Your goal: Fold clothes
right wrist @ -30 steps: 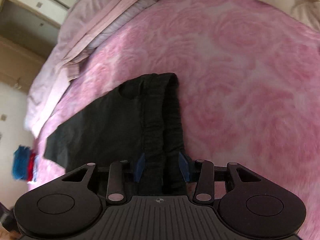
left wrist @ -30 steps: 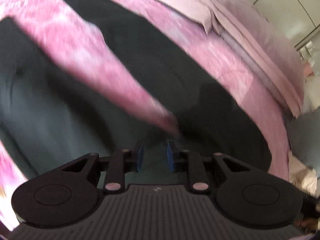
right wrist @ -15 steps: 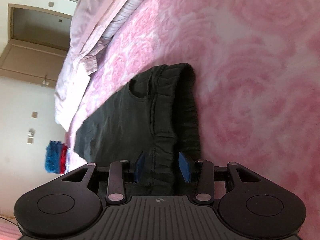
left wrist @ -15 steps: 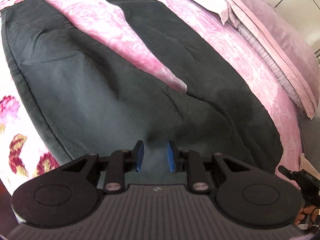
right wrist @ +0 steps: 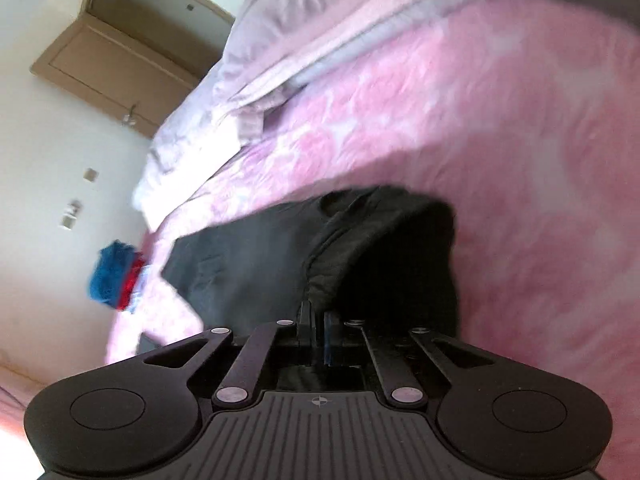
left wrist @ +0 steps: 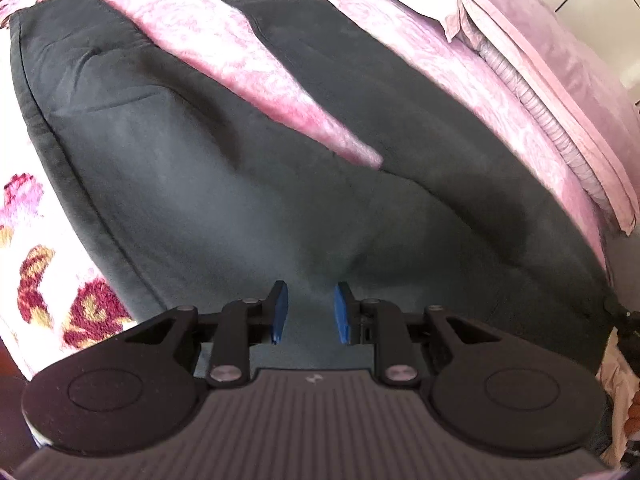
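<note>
Dark trousers lie spread on a pink rose-patterned bedspread, their two legs running away from me in a V. My left gripper sits at the near end of the trousers. Its blue pads stand slightly apart with cloth gathered between them, and creases run into the grip. In the right wrist view the trousers end in a bunched waistband. My right gripper is closing tight on a ridge of that waistband and lifts it.
A folded pale pink quilt lies along the far side of the bed. A blue and red pile of clothes sits beyond the bed's far corner, below a wooden cupboard. The bedspread's white floral border is at near left.
The right jaws, open around the waistband before, have shut on it and raised it; that view has tilted. The left gripper slid slightly over the trousers, its jaws unchanged.
</note>
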Demonstrator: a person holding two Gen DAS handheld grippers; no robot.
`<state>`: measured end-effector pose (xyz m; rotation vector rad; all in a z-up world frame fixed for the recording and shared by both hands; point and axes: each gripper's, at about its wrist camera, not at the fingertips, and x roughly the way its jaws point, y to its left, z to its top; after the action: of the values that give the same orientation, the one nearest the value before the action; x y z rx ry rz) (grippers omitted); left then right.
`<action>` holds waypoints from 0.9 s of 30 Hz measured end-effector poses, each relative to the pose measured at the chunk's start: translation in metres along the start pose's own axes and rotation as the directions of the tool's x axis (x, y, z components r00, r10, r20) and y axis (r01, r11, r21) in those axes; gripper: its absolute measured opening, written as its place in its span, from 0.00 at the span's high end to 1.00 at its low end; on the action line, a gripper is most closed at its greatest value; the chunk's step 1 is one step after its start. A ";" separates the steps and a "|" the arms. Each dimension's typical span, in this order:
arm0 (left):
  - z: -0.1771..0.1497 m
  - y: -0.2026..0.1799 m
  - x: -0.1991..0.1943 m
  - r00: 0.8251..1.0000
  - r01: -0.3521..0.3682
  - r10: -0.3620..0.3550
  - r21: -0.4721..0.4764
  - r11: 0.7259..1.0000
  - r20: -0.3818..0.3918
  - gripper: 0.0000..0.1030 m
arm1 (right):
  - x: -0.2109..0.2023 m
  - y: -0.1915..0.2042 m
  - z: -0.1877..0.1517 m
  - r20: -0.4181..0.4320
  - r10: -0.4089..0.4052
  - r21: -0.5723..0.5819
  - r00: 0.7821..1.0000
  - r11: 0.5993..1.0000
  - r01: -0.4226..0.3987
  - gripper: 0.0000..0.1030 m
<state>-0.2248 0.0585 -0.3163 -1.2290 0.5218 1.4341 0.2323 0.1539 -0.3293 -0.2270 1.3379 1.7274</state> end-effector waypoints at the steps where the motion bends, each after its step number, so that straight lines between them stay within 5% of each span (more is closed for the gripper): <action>1: -0.001 0.000 0.001 1.000 0.000 0.000 0.000 1.000 -0.001 0.81 | -0.001 -0.003 0.000 0.006 -0.059 -0.022 0.998 0.998 0.059 0.99; 4: -0.004 -0.001 0.003 1.000 0.005 -0.005 -0.004 1.000 -0.013 0.81 | 0.031 -0.046 -0.016 -0.091 -0.183 0.044 0.979 0.981 0.188 0.99; 7: -0.009 -0.001 0.003 1.000 0.008 -0.008 0.001 1.000 -0.023 0.81 | 0.040 -0.067 -0.026 -0.113 -0.147 0.160 0.983 0.973 0.164 0.96; 10: -0.014 0.001 0.003 0.999 0.008 -0.008 -0.003 1.000 -0.033 0.81 | 0.021 -0.074 -0.032 -0.108 -0.066 0.263 0.992 0.960 0.093 0.65; 12: -0.015 0.002 0.004 0.999 0.007 -0.008 -0.013 1.000 -0.037 0.81 | 0.008 -0.079 -0.041 -0.106 -0.007 0.322 0.994 0.946 0.041 0.58; 16: -0.015 0.001 0.003 0.999 0.015 -0.015 -0.011 1.000 -0.040 0.81 | -0.002 -0.075 -0.059 -0.135 0.085 0.374 0.987 0.927 -0.028 0.58; 27: -0.018 0.003 0.001 0.999 0.015 -0.016 -0.008 1.000 -0.047 0.81 | -0.003 -0.066 -0.077 -0.154 0.123 0.266 0.980 0.961 -0.079 0.58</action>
<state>-0.2205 0.0432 -0.3245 -1.2732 0.5385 1.3979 0.2549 0.0868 -0.4023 -0.1605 1.7106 1.6238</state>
